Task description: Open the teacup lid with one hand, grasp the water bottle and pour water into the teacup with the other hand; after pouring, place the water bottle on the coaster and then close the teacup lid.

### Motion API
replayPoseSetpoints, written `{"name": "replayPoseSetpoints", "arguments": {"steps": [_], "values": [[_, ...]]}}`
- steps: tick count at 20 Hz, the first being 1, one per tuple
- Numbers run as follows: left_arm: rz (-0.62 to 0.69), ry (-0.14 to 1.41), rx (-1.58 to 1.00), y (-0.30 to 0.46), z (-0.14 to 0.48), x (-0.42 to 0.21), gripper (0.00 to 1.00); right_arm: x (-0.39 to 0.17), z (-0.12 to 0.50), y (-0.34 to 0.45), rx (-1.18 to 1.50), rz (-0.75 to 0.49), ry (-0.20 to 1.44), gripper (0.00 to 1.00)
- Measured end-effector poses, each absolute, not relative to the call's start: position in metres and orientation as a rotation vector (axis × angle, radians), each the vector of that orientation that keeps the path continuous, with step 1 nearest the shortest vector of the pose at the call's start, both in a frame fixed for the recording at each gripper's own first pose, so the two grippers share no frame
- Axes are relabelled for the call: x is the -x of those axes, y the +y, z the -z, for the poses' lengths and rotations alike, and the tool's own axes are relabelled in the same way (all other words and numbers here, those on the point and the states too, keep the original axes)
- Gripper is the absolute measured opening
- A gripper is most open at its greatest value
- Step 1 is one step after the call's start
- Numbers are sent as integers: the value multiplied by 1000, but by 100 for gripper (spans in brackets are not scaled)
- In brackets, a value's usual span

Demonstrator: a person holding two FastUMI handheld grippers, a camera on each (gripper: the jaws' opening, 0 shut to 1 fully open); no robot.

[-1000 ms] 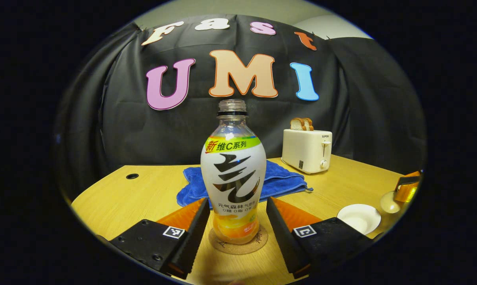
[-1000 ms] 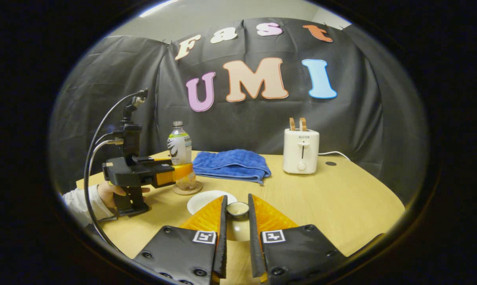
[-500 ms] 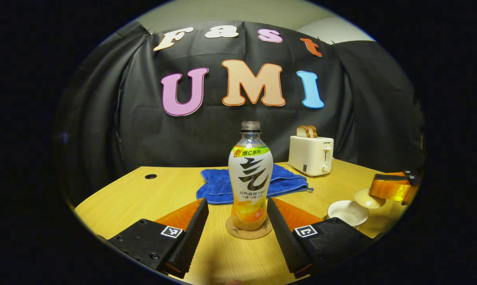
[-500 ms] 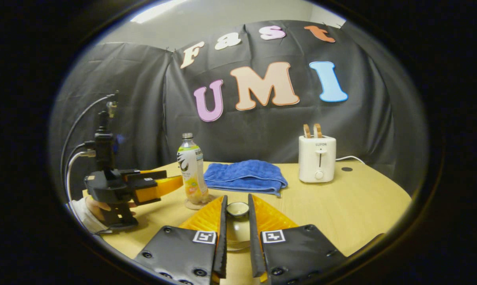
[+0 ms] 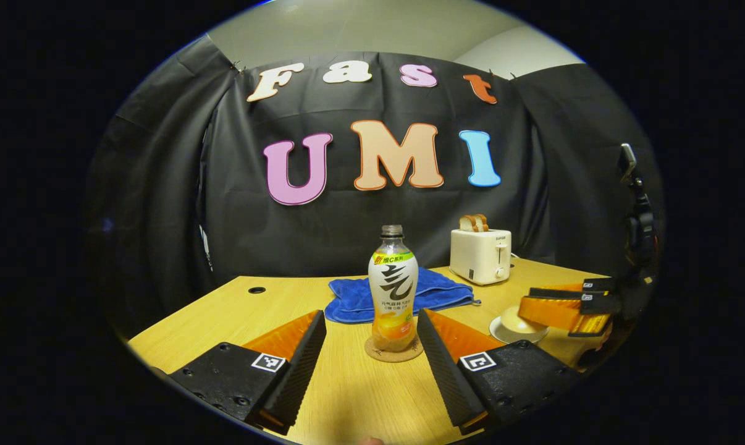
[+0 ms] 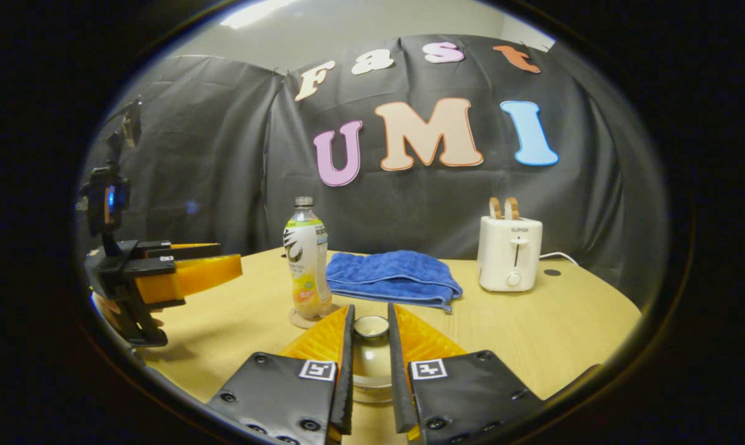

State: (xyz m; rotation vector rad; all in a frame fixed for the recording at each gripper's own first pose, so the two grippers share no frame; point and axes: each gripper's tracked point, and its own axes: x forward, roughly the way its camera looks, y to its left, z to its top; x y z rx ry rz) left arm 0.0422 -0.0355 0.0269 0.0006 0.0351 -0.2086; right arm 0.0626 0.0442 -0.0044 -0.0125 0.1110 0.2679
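Upright on coaster [image 5: 394,350]: water bottle [image 5: 393,285], beyond and between spread fingers of left gripper [image 5: 370,334], untouched. Nearer, right gripper [image 6: 370,346] clamped on teacup lid [image 6: 370,326], atop teacup [image 5: 564,346].

Dim, warm light falls from a ceiling lamp [image 6: 255,11], leaving soft shadows on the table [image 6: 533,334]. Fisheye bending curves the edges, where detail seems slightly blurred; the centre stays sharp.

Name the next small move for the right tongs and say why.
Probably lower the teacup lid onto the cup and release. The right tongs grip its knob, and the water bottle already stands on the coaster, free of the open left tongs.
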Motion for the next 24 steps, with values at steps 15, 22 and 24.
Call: {"name": "replayPoseSetpoints", "arguments": {"steps": [15, 22, 24], "values": [[197, 39, 22, -24, -19, -30, 87, -66, 24, 43, -11, -249, 164, 33], [162, 21, -19, -9, -24, -31, 87, -58, 2, 22, -56, -216, 117, 100], [157, 23, -31, -15, -15, -39, 86, -53, -7, 9, -62, -202, 90, 93]]}}
